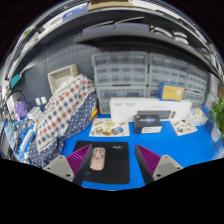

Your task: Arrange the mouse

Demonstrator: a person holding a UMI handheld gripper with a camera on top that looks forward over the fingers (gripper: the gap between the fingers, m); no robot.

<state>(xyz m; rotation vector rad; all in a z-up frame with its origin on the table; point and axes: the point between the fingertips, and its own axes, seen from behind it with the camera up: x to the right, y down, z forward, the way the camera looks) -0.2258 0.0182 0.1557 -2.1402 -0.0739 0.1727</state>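
Fingers apart, mouse between them, on black mat

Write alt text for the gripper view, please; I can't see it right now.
A pale mouse lies on a black mouse pad on a blue table, between and just ahead of the open gripper fingers, untouched. Beyond it stand boxes and drawer units.

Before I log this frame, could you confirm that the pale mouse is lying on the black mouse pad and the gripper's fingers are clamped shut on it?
Not quite. In the gripper view the mouse does lie on the black mouse pad, but the gripper is open: its fingers stand apart on either side of the pad, and neither touches the mouse.
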